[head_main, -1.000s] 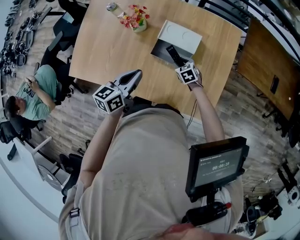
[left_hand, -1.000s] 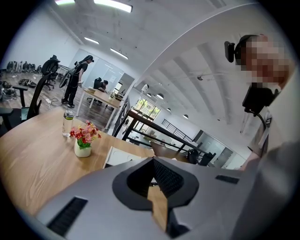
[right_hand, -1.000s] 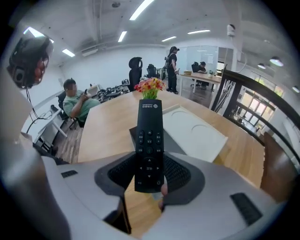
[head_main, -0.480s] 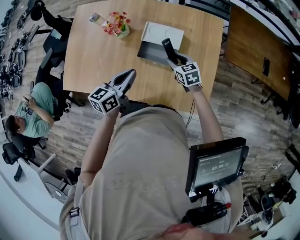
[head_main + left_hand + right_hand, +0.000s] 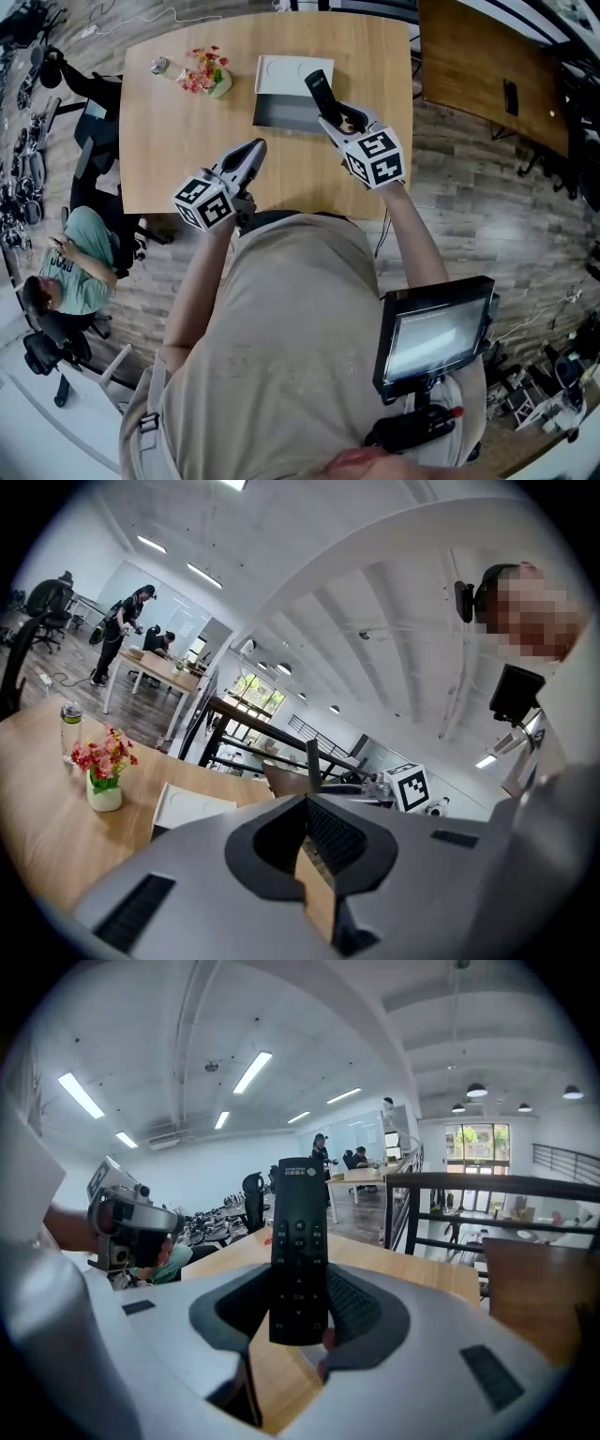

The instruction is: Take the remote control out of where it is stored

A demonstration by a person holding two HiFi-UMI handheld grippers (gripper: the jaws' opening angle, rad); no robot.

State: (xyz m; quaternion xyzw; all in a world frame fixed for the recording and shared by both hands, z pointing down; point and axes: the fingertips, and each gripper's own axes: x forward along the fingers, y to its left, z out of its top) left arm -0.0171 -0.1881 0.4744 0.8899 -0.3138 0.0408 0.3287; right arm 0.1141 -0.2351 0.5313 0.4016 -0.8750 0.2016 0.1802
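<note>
The slim black rectangular remote control [image 5: 320, 92] [image 5: 299, 1251] stood nearly upright, button face toward the right gripper view, its lower end clamped between the two grey jaws of the right tool [image 5: 335, 119] [image 5: 300, 1314]. The pads pressed on its long edges, and most of its length rose free above them. It was out of its storage and held in the air over the bench [image 5: 187, 141] [image 5: 450, 1283], a light wooden rectangular top. In the head view it lay across the right end of the open box [image 5: 281, 117], a shallow dark grey tray with a white lid [image 5: 281, 75] [image 5: 192, 808] lying open behind it.

The left tool [image 5: 253, 150] [image 5: 305, 841] was clenched on nothing: its jaws met at the tips, with only wood grain showing through the notch behind them. It hung over the bench's near edge, left of the box and well apart from it.

Toward the far left corner of the bench stood a small pale vase of red and pink flowers [image 5: 211, 80] [image 5: 103, 775], with a small clear bottle [image 5: 161, 67] [image 5: 71, 728] just beside it (the bottle nearer the corner).

A dark-framed screen [image 5: 436, 330] sat at the wearer's right side. A seated person in a green shirt [image 5: 75, 279] occupied the wood-plank floor [image 5: 441, 216] to the left, off the bench.
</note>
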